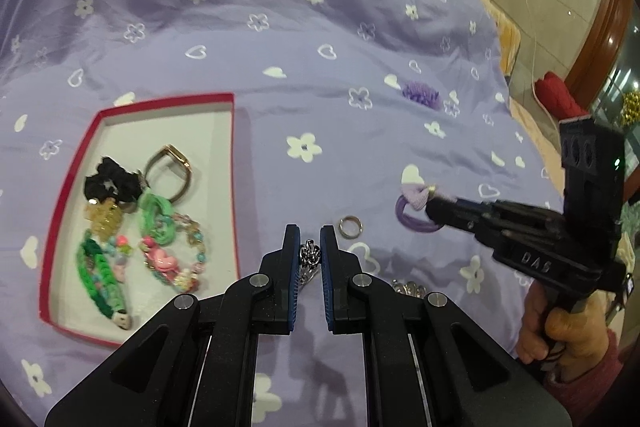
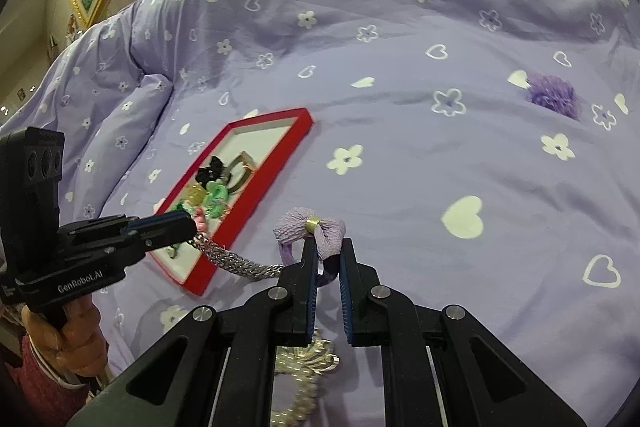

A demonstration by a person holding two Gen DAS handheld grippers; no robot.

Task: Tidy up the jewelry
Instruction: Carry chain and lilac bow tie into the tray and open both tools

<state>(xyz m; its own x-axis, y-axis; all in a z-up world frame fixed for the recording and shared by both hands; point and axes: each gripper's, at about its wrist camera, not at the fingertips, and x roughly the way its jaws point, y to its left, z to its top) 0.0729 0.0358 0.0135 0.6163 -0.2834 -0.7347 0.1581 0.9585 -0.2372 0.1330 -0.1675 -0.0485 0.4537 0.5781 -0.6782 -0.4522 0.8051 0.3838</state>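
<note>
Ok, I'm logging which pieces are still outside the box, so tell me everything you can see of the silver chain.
The silver chain is a thick, shiny, woven-link metal piece. One end is pinched in the left gripper, lifted slightly; the rest trails rightward across the purple bedspread, passing the near corner of the red box, and disappears behind the right gripper. Its far end is hidden. It is not in the box yet.

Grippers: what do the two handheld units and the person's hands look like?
Both are matte black with angular linkage arms, silver pivot pins and blue ribbed finger pads. The left gripper reads "GenRobot.AI"; the right gripper reads "DAS" and shows a green light. Bare hands, dark pink knit sleeves.
</note>
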